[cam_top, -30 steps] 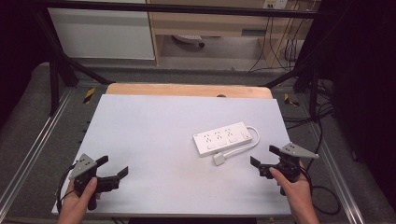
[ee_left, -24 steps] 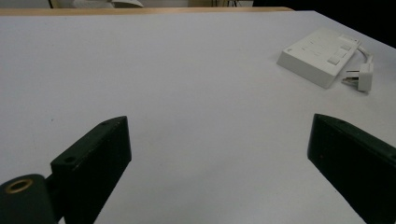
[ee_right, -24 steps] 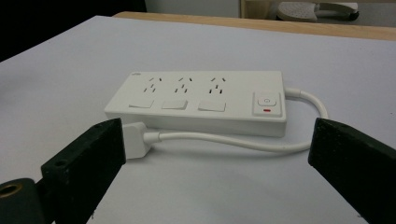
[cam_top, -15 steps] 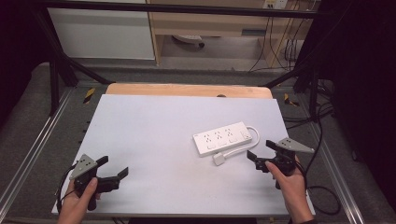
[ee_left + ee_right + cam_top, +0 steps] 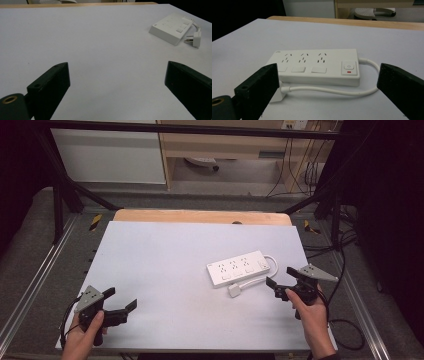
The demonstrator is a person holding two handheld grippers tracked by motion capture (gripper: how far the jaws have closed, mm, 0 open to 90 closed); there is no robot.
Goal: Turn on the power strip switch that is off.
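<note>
Power strip lay right of centre on the table, long axis crosswise to the right gripper, just ahead of its spread, empty jaws. Plug sat nearest. Left gripper, also open, was well apart.

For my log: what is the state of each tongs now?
Left tongs: open, holding nothing.
Right tongs: open, holding nothing, near the power strip.

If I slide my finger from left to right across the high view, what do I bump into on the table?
Left gripper → plug → right gripper. The power strip sits above the plug, overlapping it sideways.
</note>
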